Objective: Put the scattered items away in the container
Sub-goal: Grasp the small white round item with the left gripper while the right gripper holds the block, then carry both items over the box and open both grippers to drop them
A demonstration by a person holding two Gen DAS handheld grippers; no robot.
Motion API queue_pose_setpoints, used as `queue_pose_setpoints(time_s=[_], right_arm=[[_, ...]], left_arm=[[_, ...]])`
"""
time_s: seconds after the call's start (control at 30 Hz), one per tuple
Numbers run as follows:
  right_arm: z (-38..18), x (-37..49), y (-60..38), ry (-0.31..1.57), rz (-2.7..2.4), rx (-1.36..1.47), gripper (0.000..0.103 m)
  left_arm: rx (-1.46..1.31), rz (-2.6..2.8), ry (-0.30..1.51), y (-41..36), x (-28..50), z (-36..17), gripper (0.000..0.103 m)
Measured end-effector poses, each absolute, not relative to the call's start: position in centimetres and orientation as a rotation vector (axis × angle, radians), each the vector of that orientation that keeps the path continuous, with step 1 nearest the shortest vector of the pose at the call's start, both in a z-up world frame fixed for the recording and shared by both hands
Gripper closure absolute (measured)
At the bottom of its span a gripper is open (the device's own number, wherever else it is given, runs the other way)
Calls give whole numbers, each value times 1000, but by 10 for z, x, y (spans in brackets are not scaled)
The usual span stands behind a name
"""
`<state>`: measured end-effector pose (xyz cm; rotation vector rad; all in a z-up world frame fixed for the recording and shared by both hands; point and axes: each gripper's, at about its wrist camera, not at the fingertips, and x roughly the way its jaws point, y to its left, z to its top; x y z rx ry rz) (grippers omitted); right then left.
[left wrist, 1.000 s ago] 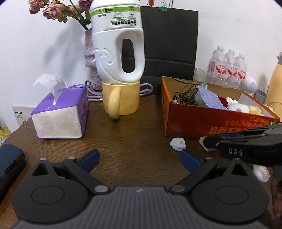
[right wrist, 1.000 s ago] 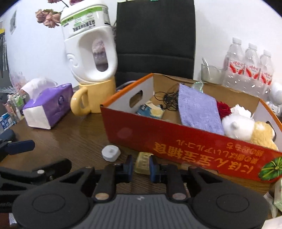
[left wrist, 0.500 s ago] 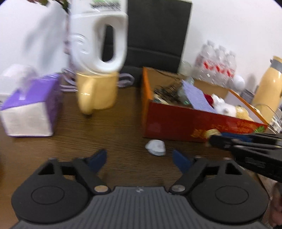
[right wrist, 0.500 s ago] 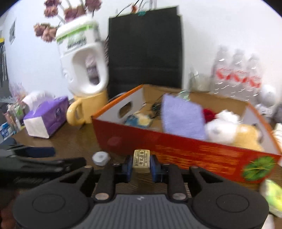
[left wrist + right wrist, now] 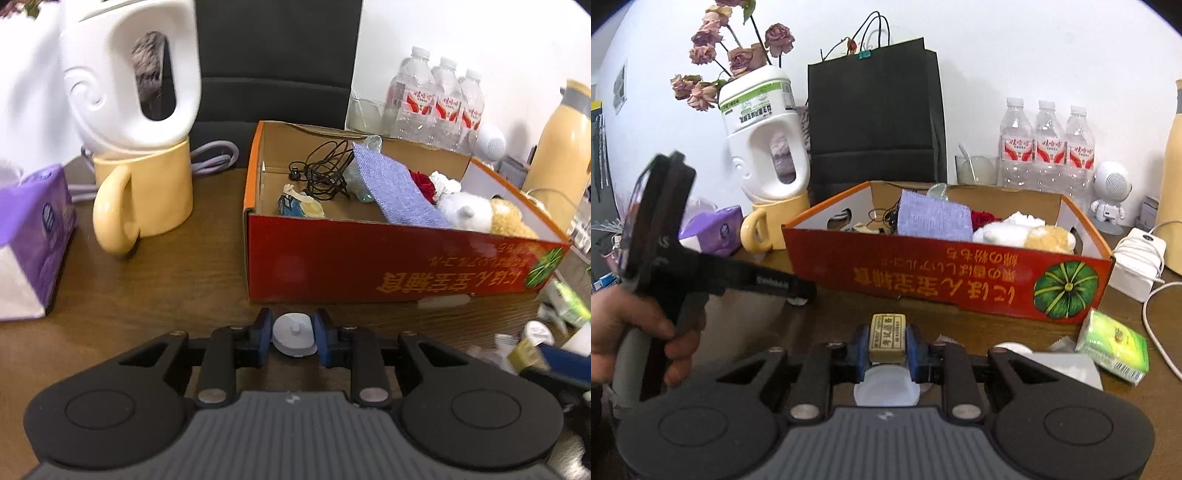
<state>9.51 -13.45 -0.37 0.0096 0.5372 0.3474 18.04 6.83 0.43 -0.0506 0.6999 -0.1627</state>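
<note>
Grey cap (image 5: 294, 334) now pinched by L gripper (image 5: 293, 336), spread 1 s ago; R gripper (image 5: 887, 338) has lifted its eraser (image 5: 887, 336). Both ready for box (image 5: 369, 258).

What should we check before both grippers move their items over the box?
1. Left gripper grip on the white cap: ok, pads close on both sides of it.
2. Right gripper grip on the beige eraser: ok, clamped between the pads and lifted.
3. Free room in the red box: ok, bare floor at its left end near the black cable.
4. Cap lifted off the table: cannot tell from the left wrist view.
5. Grippers apart from each other: ok, the right wrist view shows a gap.
6. Loose items remaining, such as the green packet: not ok, on the table.
</note>
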Motion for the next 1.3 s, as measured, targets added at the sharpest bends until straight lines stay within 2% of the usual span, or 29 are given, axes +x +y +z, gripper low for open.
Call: queue_pose_setpoints(time_s=[0.47,0.83,1.07,1.2,1.3], right_arm=[[12,16,-162,445,284,43,83],[18,-70,-187,390,231,103,83],[45,-34,-200,348,211,107,83],[79,41,-216,401,258,164,83],[95,113,-219,515,261,164,83]], left_arm=[[-108,-101,483,51,27,54,78],[-65,-222,473,-1,-55,55,78],[-92,-242,418,3,-8,78,78],[-88,-281,406,3,70,106,78],[-122,-275,496,5,150,114,78]])
